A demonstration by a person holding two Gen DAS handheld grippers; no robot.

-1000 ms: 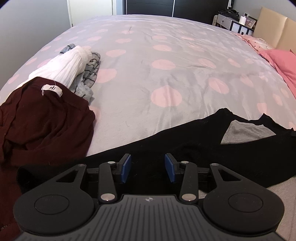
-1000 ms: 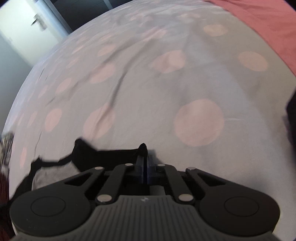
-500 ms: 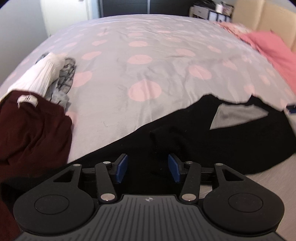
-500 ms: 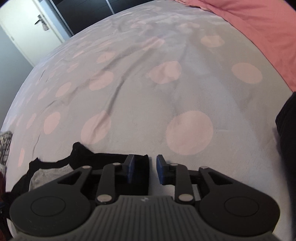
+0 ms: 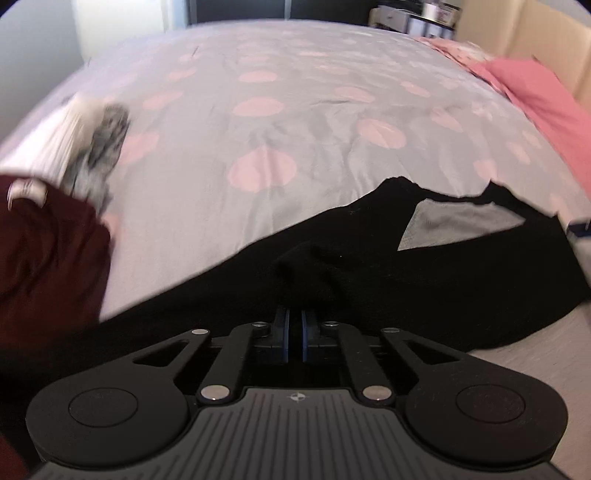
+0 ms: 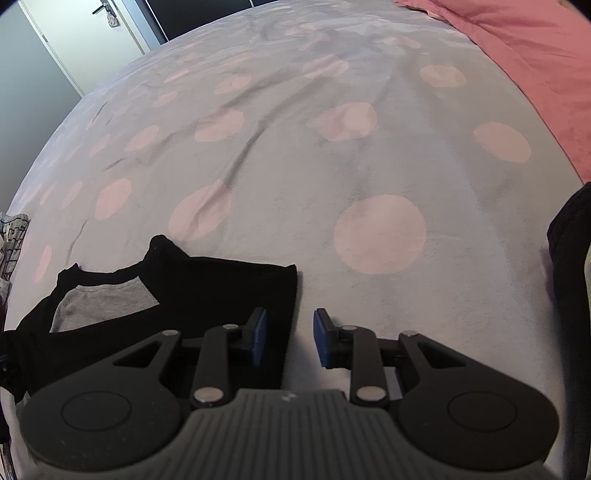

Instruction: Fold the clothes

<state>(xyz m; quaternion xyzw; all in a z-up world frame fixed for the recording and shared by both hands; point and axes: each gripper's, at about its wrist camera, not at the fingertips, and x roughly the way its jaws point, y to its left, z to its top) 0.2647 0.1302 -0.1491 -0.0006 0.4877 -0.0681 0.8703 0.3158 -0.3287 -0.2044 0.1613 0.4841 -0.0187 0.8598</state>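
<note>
You are in a bedroom of a home. A wide bed (image 5: 295, 122) fills nearly the whole view, covered by a grey duvet with pink dots, with pink bedding (image 5: 532, 88) at its head against a padded beige headboard (image 5: 524, 33). Beyond the bed you can see a white door (image 6: 85, 33) with a lever handle, dark wardrobe fronts (image 5: 236, 9) and a small shelf unit (image 5: 410, 18) crowded with things. Loose clothes (image 5: 85, 136) lie heaped along one side of the bed.

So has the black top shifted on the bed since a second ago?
Yes. In the left wrist view the black top has bunched up toward the polka-dot bedspread where the shut left gripper pinches it.
</note>
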